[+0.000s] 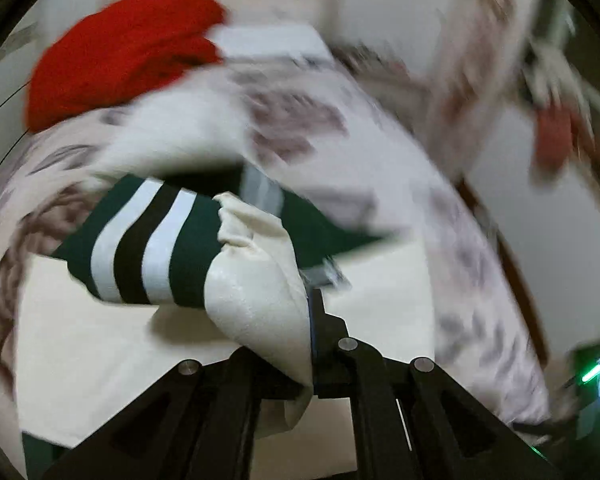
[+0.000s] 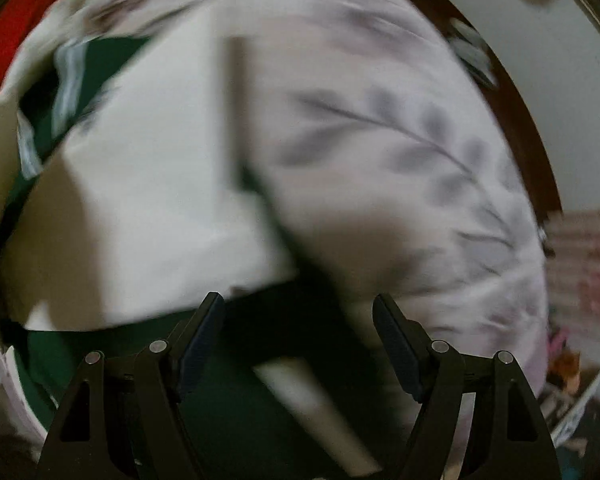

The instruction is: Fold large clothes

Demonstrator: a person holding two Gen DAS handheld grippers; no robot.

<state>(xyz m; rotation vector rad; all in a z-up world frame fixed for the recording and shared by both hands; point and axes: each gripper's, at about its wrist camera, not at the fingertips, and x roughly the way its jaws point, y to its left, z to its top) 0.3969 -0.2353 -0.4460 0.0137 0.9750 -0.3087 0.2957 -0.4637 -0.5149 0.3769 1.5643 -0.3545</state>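
A cream and dark green garment with white and black stripes on its sleeve [image 1: 148, 244] lies on a bed. My left gripper [image 1: 300, 312] is shut on a bunched cream fold [image 1: 256, 292] of it and holds it raised over the flat cream part [image 1: 100, 360]. In the right wrist view, my right gripper [image 2: 298, 312] is open and empty, its jaws wide apart just above the garment's green part [image 2: 236, 404] and cream panel [image 2: 160, 184]. Both views are blurred by motion.
A white bedspread with a grey leaf print [image 1: 440, 216] [image 2: 400, 140] covers the bed. A red cloth pile [image 1: 120, 56] sits at the far left. A dark wooden bed edge [image 2: 528, 136] runs along the right, with a white wall behind.
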